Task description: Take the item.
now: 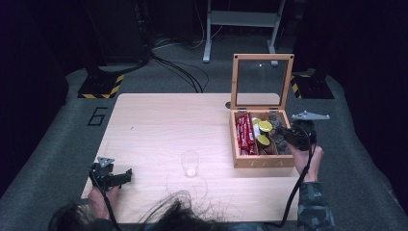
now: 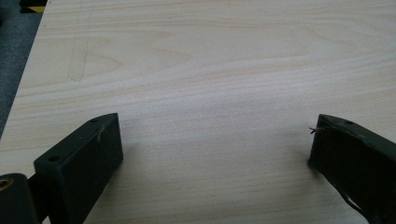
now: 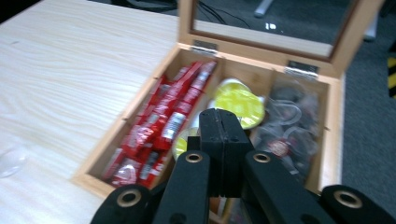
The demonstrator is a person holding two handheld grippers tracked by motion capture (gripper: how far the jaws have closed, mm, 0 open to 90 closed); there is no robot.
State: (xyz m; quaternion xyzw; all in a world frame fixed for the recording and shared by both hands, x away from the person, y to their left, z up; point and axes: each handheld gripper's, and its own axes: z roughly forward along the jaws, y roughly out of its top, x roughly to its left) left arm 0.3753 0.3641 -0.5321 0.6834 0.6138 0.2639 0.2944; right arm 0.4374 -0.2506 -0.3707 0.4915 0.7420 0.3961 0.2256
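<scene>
An open wooden box [image 1: 262, 161] with a glass lid [image 1: 262, 82] stands upright at the table's right side. Its left compartment holds red packets [image 1: 244, 134], the middle one yellow-topped capsules [image 1: 265, 126], and the right one dark wrapped pieces [image 1: 279, 144]. My right gripper [image 1: 279, 131] hovers over the box from the right, jaws pressed together with nothing visible between them. In the right gripper view its tips [image 3: 223, 116] sit above the yellow capsules [image 3: 239, 102], beside the red packets [image 3: 163, 126]. My left gripper [image 1: 127, 175] rests open near the front left corner, over bare wood [image 2: 215, 144].
A clear plastic cup [image 1: 190, 163] stands upright near the front middle of the table, left of the box. The pale wooden table [image 1: 159, 120] is surrounded by grey floor. Cables and a metal stand lie beyond the far edge.
</scene>
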